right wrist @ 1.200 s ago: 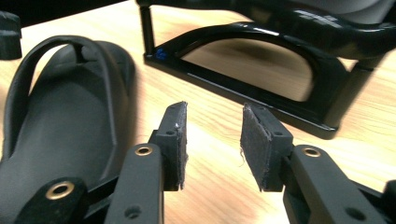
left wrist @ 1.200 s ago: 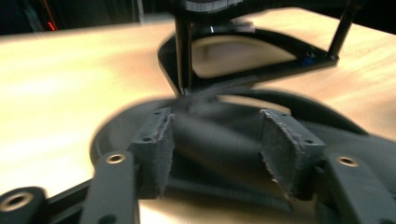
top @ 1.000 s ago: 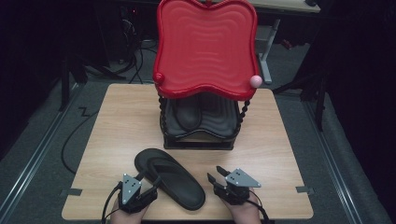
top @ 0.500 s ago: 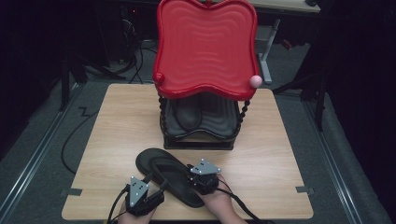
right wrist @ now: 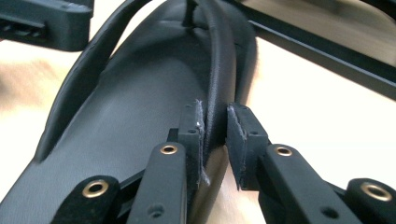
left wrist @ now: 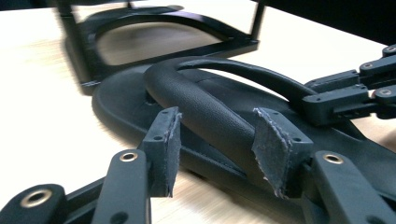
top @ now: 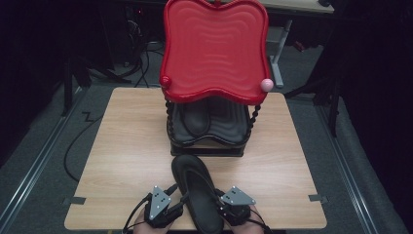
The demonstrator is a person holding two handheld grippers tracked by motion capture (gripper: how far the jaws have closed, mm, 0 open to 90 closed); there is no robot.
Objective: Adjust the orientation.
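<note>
A black flip-flop (top: 197,190) lies on the wooden table (top: 122,146) near the front edge, toe toward the rack. My left gripper (top: 179,204) is at its left side. In the left gripper view its jaws (left wrist: 219,149) straddle the thick strap (left wrist: 210,107); they have just been closing, and a sliver of gap shows at the left pad (left wrist: 168,144). My right gripper (top: 219,200) is at the flip-flop's right side. Its jaws (right wrist: 215,140) have closed within the last second and now pinch the thin side of the strap (right wrist: 217,70).
A two-level rack stands mid-table: a red wavy tray (top: 214,48) on top with a pink ball (top: 266,84) at its corner, and a black lower shelf (top: 229,126) holding another black flip-flop (top: 195,119). The table's bare wood extends left and right of the rack.
The flip-flop has swung from a diagonal lie to pointing straight at the rack and shifted right. Both grippers have come in against its sides. The right jaws closed on the strap and the left jaws narrowed.
</note>
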